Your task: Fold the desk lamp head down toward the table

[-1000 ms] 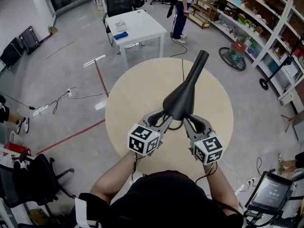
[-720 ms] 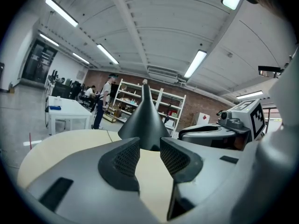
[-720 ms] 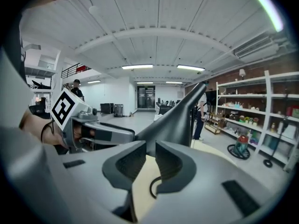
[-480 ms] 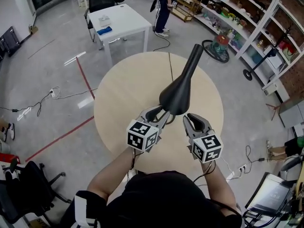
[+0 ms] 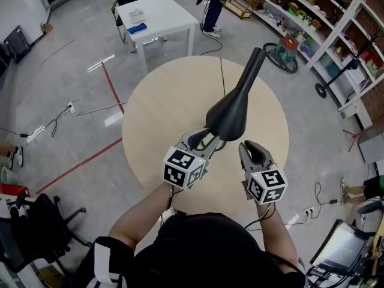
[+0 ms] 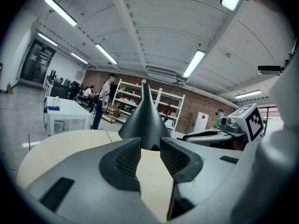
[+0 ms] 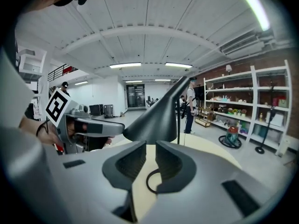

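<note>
**Head count around the round desk**

From where I stand there is one black lamp (image 5: pixel 231 114) on one round desk (image 5: pixel 162 107). There are two grippers, the left gripper (image 5: pixel 207 138) and the right gripper (image 5: pixel 249 146). Each has two jaws and one marker cube (image 5: pixel 184 167), so two cubes in all. I count two people, one holding the grippers (image 5: pixel 210 251) and one standing (image 5: pixel 211 11) farther back. There is also one white table (image 5: pixel 162 14), two black chairs (image 5: pixel 36 233), two red tape lines (image 5: pixel 78 167) on the floor and one screen (image 5: pixel 342 245). The shelf racks (image 5: pixel 336 17) run together, so I cannot count them.
</note>
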A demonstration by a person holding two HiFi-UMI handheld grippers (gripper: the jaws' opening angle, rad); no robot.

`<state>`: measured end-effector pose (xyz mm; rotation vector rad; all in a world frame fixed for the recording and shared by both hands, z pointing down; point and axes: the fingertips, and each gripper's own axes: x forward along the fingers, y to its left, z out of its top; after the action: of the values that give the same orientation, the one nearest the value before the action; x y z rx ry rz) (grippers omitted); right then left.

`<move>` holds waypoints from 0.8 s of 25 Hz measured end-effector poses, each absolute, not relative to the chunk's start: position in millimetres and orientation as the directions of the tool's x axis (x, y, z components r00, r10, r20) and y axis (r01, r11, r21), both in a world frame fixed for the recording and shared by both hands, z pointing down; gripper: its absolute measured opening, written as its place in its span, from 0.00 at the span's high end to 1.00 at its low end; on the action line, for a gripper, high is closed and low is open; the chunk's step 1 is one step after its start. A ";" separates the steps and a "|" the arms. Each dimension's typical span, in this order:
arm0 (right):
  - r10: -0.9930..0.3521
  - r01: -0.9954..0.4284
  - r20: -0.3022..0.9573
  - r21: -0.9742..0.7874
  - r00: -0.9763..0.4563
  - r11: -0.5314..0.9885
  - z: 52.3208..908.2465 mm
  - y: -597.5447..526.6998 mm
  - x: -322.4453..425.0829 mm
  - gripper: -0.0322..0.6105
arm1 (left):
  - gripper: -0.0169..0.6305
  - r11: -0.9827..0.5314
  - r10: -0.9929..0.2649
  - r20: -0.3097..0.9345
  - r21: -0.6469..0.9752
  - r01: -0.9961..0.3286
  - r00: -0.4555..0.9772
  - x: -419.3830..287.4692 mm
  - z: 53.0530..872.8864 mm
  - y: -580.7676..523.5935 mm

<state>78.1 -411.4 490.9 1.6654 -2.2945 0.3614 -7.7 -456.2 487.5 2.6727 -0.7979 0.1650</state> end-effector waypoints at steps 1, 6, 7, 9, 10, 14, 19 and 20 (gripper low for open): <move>-0.879 -0.949 0.366 -0.050 -0.306 0.310 493.3 -415.5 75.3 0.88 | 0.79 -0.780 -0.512 0.215 0.288 -0.555 0.832 -9.3 488.5 -456.9; -0.859 -0.925 0.348 -0.073 -0.375 0.374 493.7 -429.9 61.4 0.88 | 0.79 -0.754 -0.536 0.253 0.285 -0.591 0.805 -13.8 494.7 -458.6; -0.856 -0.920 0.346 -0.075 -0.385 0.384 494.5 -431.7 61.4 0.88 | 0.79 -0.748 -0.543 0.259 0.283 -0.600 0.799 -13.1 496.4 -459.3; -0.851 -0.916 0.343 -0.081 -0.397 0.394 497.4 -434.7 63.3 0.88 | 0.79 -0.739 -0.555 0.268 0.277 -0.615 0.787 -11.4 499.9 -460.2; -0.853 -0.916 0.340 -0.085 -0.397 0.393 498.5 -436.3 65.1 0.88 | 0.79 -0.735 -0.560 0.272 0.273 -0.621 0.783 -10.5 501.5 -460.9; -0.859 -0.919 0.330 -0.104 -0.392 0.380 503.1 -442.7 72.9 0.79 | 0.79 -0.726 -0.568 0.283 0.271 -0.633 0.773 -6.7 506.5 -464.5; -0.859 -0.917 0.326 -0.091 -0.395 0.388 503.7 -448.2 75.2 0.75 | 0.79 -0.729 -0.573 0.287 0.249 -0.637 0.768 -7.1 502.8 -462.7; -0.858 -0.916 0.325 -0.090 -0.398 0.391 503.1 -449.4 75.2 0.74 | 0.74 -0.734 -0.573 0.282 0.243 -0.635 0.770 -8.2 499.5 -463.1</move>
<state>75.2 -449.4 503.1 1.5748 -2.4230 0.3756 -8.2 -463.1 499.5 2.6401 -0.9289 0.2687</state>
